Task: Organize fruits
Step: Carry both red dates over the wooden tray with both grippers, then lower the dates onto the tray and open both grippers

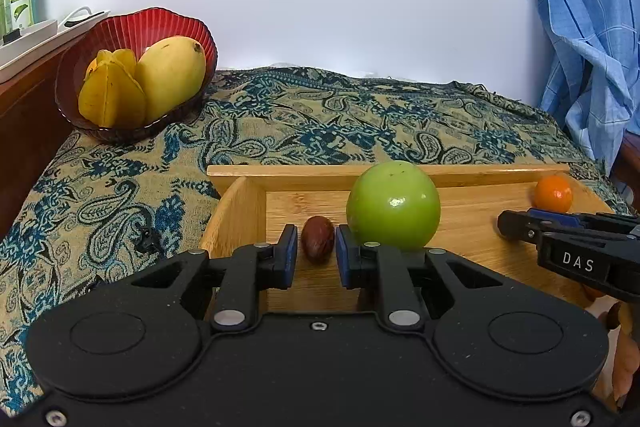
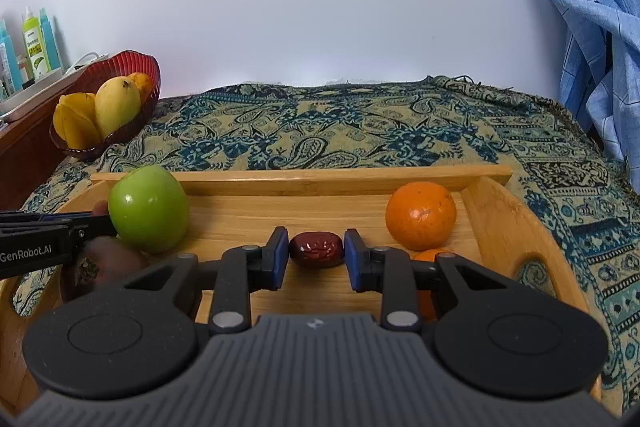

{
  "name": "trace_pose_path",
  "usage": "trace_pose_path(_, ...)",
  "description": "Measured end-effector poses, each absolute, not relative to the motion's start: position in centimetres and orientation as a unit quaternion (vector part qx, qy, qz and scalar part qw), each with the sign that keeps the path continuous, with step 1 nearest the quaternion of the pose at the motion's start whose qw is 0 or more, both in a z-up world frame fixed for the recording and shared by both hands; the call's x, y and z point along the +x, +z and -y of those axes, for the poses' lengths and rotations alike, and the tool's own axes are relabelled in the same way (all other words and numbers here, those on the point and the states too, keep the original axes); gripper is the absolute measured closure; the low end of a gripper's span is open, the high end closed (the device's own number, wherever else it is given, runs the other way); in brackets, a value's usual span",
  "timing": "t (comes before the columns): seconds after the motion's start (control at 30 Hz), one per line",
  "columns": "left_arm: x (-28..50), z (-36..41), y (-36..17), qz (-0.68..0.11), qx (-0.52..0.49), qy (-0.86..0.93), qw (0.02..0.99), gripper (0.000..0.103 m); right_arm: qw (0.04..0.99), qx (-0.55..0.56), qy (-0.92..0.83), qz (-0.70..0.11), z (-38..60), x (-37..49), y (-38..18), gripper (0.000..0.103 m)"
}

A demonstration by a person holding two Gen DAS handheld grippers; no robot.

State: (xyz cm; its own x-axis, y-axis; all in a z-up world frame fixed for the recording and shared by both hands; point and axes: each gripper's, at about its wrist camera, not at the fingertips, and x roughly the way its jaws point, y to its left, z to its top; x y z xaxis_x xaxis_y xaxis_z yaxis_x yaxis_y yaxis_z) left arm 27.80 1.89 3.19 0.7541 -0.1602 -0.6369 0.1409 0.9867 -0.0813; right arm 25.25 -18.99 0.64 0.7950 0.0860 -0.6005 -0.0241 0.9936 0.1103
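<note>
Seemingly each hand has lined itself up on one small dark fruit, so that both can be lifted out of the wooden tray point(image 1: 248, 215) together.

From the left wrist camera, the left tongs point(image 1: 317, 255) stand a little apart, their blue pads either side of a small brown date point(image 1: 317, 244) lying on the tray floor. Narrow gaps show on both sides, so nothing is gripped yet. The green apple point(image 1: 393, 205) sits just beside the right-hand pad, close enough to crowd it. Far right in the tray is a small orange point(image 1: 553, 194), with the right tongs point(image 1: 505, 225) reaching in from that side; I cannot tell their opening from here. Beyond, on the patterned cloth point(image 1: 360, 115) over the counter, a red bowl point(image 1: 200, 35) already holds a mango point(image 1: 170, 75) and a starfruit point(image 1: 112, 95), and looks like the place for sorted fruit.

From the right wrist camera, the right tongs point(image 2: 316, 253) are parted about as wide as the glossy red date point(image 2: 316, 249) between them, pads close to its ends but seemingly not squeezing. An orange point(image 2: 421, 215) rests just to the right, a second one partly hidden under the linkage. The apple point(image 2: 149, 207) is at the left, with the left tongs' fingers point(image 2: 90, 227) just beside it.
</note>
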Motion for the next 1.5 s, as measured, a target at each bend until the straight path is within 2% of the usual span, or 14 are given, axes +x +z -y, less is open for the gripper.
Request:
trace_pose_path(0.67, 27.8, -1.8, 3.4, -0.339, -0.001, -0.086, 0.937, 0.083, 0.946, 0.053, 0.025, -0.318, 19.2, 25.1, 0.6, 0.065)
trace_pose_path(0.97, 27.2, -1.7, 3.7, -0.333, 0.002, -0.082, 0.939, 0.071, 0.949, 0.053, 0.018, -0.310, 19.5, 24.8, 0.9, 0.065)
trace_pose_path(1.2, 26.7, -1.8, 4.1, -0.330, -0.001, -0.080, 0.941, 0.065, 0.950, 0.057, 0.018, -0.306, 19.6, 24.4, 1.2, 0.058)
trace_pose_path(1.37, 26.2, -1.7, 4.4, -0.322, 0.005, -0.076, 0.944, 0.061, 0.954, 0.053, 0.019, -0.296, 19.5, 23.8, 1.6, 0.048)
trace_pose_path(1.5, 25.9, -1.8, 4.7, -0.318, 0.002, -0.074, 0.945, 0.058, 0.955, 0.054, 0.023, -0.292, 19.4, 23.3, 1.8, 0.048)
